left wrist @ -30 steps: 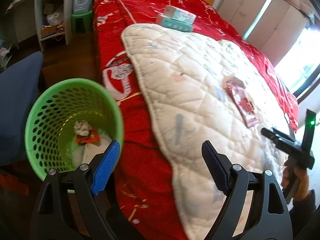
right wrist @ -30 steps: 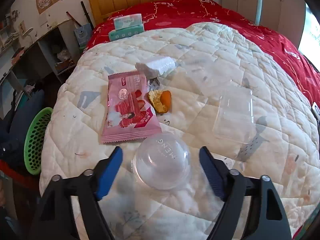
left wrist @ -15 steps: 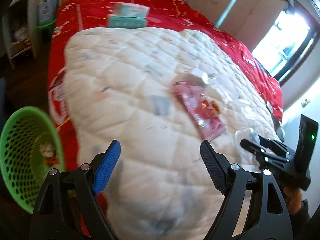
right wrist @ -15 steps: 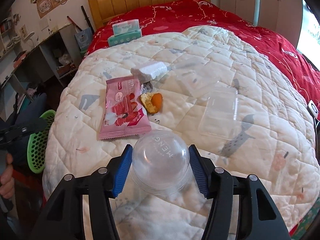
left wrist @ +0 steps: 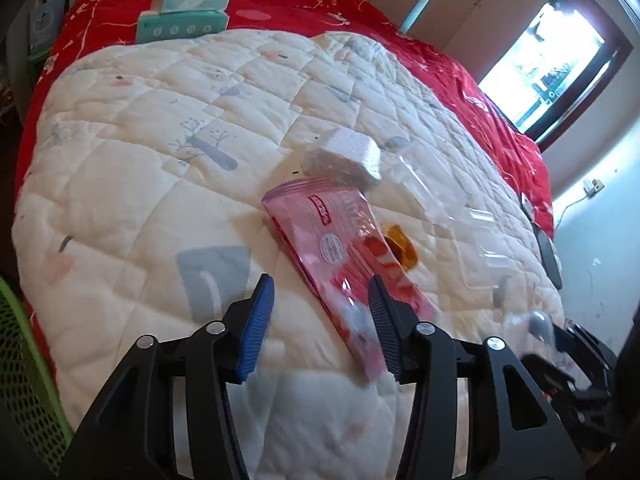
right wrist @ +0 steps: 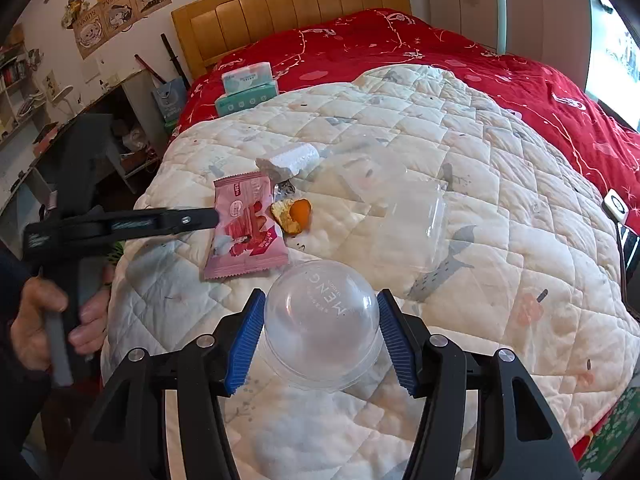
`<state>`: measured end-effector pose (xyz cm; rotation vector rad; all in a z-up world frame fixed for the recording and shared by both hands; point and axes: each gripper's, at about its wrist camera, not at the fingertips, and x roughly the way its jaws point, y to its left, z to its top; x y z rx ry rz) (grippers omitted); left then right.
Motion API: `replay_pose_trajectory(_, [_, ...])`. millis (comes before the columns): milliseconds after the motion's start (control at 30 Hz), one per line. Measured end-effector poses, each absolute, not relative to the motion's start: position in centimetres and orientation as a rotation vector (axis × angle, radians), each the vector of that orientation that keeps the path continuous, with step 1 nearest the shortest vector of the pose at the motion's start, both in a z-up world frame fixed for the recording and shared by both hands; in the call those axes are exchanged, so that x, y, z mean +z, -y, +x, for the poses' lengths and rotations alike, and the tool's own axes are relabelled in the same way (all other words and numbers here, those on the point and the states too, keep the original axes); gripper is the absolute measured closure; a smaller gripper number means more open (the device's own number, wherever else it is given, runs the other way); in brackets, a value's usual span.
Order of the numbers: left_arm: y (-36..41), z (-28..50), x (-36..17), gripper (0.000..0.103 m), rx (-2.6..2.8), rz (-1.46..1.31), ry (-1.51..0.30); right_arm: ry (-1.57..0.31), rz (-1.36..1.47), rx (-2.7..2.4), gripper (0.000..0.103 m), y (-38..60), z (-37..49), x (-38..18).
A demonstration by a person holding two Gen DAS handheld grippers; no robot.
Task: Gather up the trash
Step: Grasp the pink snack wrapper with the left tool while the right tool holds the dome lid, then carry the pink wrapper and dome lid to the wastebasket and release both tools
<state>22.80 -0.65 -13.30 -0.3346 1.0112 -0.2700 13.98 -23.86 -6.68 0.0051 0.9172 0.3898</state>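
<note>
Clear plastic dome lid (right wrist: 322,320) sits clamped between the right gripper (right wrist: 320,334) jaws, ready for the bin. The left gripper (left wrist: 316,326), jaws part-way apart and just closing, holds nothing; the pink wrapper (left wrist: 340,248) lies against its right jaw. Open quilt (left wrist: 132,184) spreads left; the green basket (left wrist: 24,376) waits beyond the bed edge.

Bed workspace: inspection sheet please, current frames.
Surface: white quilt over red bedspread.
Job's things: clear dome lid, pink snack wrapper, orange peel, white foam block, clear plastic tray.
Clutter: tissue packs.
Grippers: right gripper shut on dome lid; left gripper open, jaws just closing around wrapper's end.
Cables: nothing seen.
Surroundings: green basket, wooden headboard.
</note>
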Motion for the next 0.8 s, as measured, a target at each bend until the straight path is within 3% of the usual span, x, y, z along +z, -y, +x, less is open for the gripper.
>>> replay_pose_trajectory(200, [0.3, 24.7, -14.5, 0.058, -0.267, -0.404, -1.022, -0.922, 0.013, 0.392, 0.048, 24.0, 13.7, -7.1])
replay_pose_trajectory(300, [0.2, 25.3, -14.7, 0.064, -0.262, -0.413, -1.014, -0.925, 0.019, 0.390, 0.048, 24.1, 13.7, -7.3])
replay_pose_trajectory(433, [-0.2, 25.6, -15.2, 0.088, -0.256, -0.459, -1.010, -0.927, 0.018, 0.389, 0.048, 24.0, 13.6, -7.4])
replay_pose_trajectory(533, [-1.2, 25.1, -15.5, 0.095, -0.260, -0.523, -1.004, -0.926, 0.018, 0.390, 0.048, 24.0, 13.5, -7.3])
replay_pose_trajectory(800, [-3.4, 21.4, -12.8, 0.099, -0.247, -0.539, -0.920, -0.901, 0.007, 0.401, 0.048, 23.1, 12.6, -6.3])
